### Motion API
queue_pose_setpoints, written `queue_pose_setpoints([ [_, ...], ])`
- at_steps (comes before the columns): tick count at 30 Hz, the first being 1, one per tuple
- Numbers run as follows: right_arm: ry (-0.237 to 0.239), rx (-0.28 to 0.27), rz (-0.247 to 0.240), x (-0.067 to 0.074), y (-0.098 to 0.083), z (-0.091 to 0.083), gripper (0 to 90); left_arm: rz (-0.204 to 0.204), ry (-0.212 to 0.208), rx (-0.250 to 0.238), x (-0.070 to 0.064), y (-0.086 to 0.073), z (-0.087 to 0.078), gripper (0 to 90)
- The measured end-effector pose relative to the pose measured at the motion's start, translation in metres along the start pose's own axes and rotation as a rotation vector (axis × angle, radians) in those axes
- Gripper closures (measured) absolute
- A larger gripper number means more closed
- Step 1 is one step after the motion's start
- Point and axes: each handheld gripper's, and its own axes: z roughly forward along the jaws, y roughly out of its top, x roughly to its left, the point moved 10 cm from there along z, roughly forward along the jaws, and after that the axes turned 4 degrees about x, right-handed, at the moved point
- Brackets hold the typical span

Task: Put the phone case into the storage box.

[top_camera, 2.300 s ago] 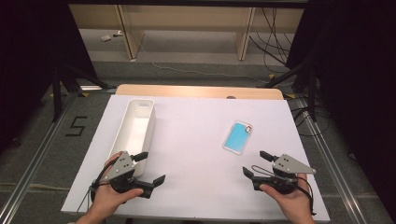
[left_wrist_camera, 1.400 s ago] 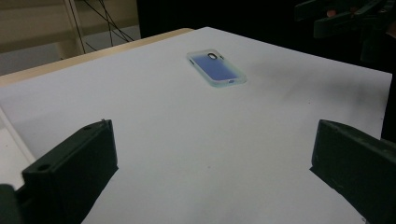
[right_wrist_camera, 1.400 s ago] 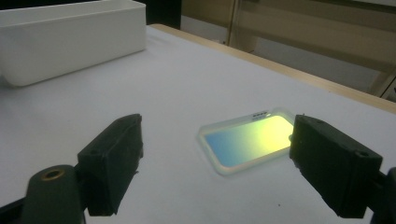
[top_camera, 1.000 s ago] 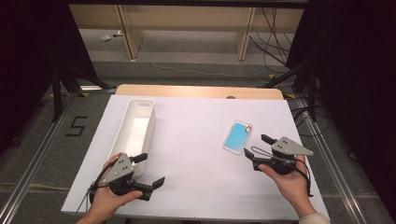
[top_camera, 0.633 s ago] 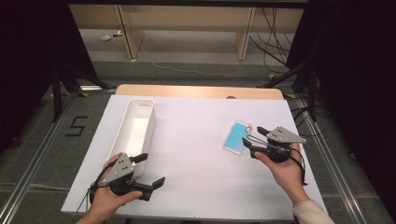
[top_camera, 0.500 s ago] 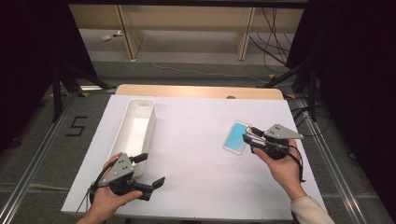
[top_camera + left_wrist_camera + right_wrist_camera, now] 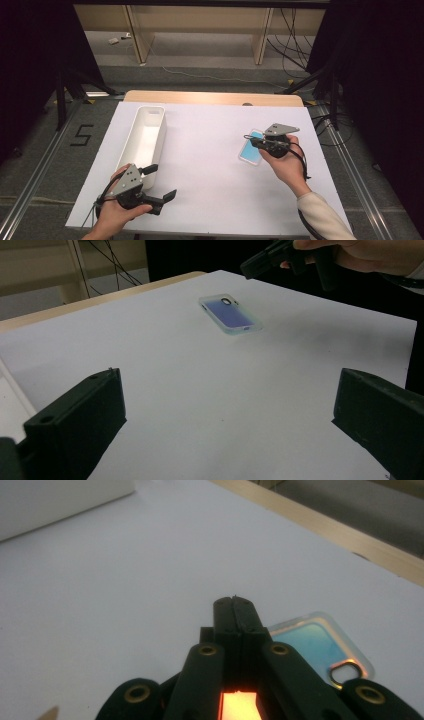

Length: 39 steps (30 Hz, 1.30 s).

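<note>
The translucent blue rectangular phone case [image 7: 251, 148] lies flat on the white desk [image 7: 210, 170], just beside and below the right tongs [image 7: 256, 141]. These have just been closing and are now shut, with nothing between them. Its long axis runs away from the person. The left tongs [image 7: 163, 181] are open, well apart.

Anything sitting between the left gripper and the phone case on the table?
No. In the left gripper view, bare white table cover runs from the open left gripper to the phone case; the high view agrees.
</note>
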Motion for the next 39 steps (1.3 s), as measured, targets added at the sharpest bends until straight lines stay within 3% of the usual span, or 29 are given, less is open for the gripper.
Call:
queue_pose_setpoints([
  [2,0.019,0.061,-0.011,0.004,-0.001,0.016,90.0,-0.011,0.0,0.001,-0.001,0.0,0.0,0.0],
  [4,0.023,0.077,-0.012,0.006,-0.002,0.022,90.0,-0.004,-0.002,0.001,0.0,0.0,0.0,0.0],
  [6,0.04,0.127,-0.015,0.009,-0.005,0.036,90.0,-0.02,0.002,0.001,-0.001,-0.001,0.0,0.0],
  [14,0.043,0.181,-0.013,0.014,-0.008,0.061,90.0,-0.015,0.001,0.001,0.0,-0.001,0.0,0.0],
  [19,0.049,0.238,-0.021,0.017,-0.014,0.068,90.0,-0.022,0.0,0.001,-0.001,-0.001,0.0,0.0],
  [21,0.039,0.218,-0.039,0.016,-0.013,0.072,90.0,-0.021,0.0,0.001,-0.001,-0.001,0.0,0.0],
  [22,0.048,0.243,-0.03,0.017,-0.015,0.071,90.0,-0.022,0.001,0.004,-0.001,-0.001,0.0,0.0],
  [28,0.047,0.256,-0.043,0.016,-0.018,0.075,90.0,-0.021,-0.002,0.003,-0.001,-0.001,0.0,0.0],
  [30,0.05,0.279,-0.01,0.019,-0.02,0.075,90.0,-0.022,-0.002,0.002,-0.001,-0.001,0.0,0.0],
  [32,0.055,0.294,-0.014,0.019,-0.022,0.075,90.0,-0.004,-0.004,0.002,-0.001,-0.001,0.0,0.0],
  [34,0.055,0.302,0.001,0.02,-0.022,0.074,90.0,-0.022,0.0,0.002,-0.001,-0.001,0.0,0.0],
  [36,0.052,0.287,-0.032,0.017,-0.022,0.076,90.0,-0.021,0.0,0.002,-0.001,-0.001,0.0,0.0],
  [39,0.045,0.286,-0.022,0.017,-0.023,0.076,90.0,-0.02,0.001,0.003,-0.001,-0.001,0.0,0.0],
])
